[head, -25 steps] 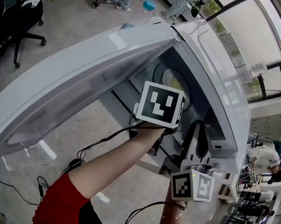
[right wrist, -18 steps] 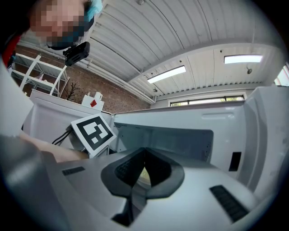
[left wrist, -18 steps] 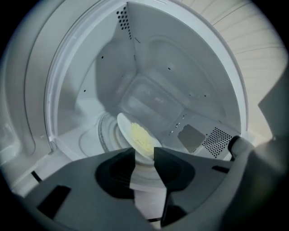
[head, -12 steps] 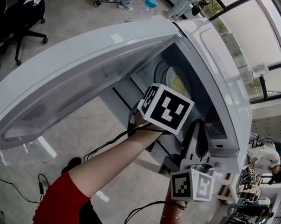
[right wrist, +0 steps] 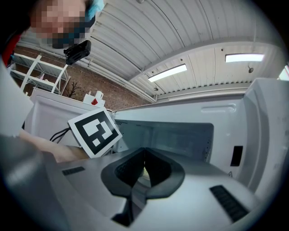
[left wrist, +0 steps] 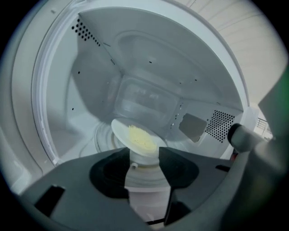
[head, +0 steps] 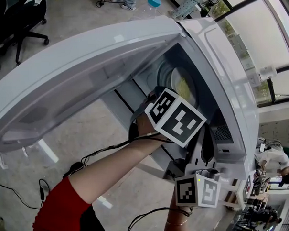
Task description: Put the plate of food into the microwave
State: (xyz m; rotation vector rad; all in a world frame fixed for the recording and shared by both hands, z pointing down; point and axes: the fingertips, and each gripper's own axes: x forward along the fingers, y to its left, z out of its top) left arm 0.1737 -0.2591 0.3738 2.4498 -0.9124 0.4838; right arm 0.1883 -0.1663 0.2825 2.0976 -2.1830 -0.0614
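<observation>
The white microwave (head: pixel 229 75) stands with its door (head: pixel 85 77) swung wide. Inside, a white plate of yellow food (head: pixel 181 84) lies on the glass turntable (left wrist: pixel 104 135). In the left gripper view the plate (left wrist: pixel 135 137) sits just past my left gripper (left wrist: pixel 144 155), its near rim in the gap between the jaw tips. Those jaws have just been opening and stand apart. The left marker cube (head: pixel 175 117) is at the oven's mouth. My right gripper (head: pixel 205 138) waits below the opening, shut and holding nothing (right wrist: pixel 143 158).
The open door overhangs the floor at the left. A black office chair (head: pixel 16 22) stands far left, and cables (head: pixel 42 189) trail over the floor. A person (head: pixel 275 162) sits at the lower right. The left cube (right wrist: pixel 95 131) shows in the right gripper view.
The left gripper's cube has rolled and slid slightly right and down at the oven's mouth, so more of the plate shows. The right gripper has kept still.
</observation>
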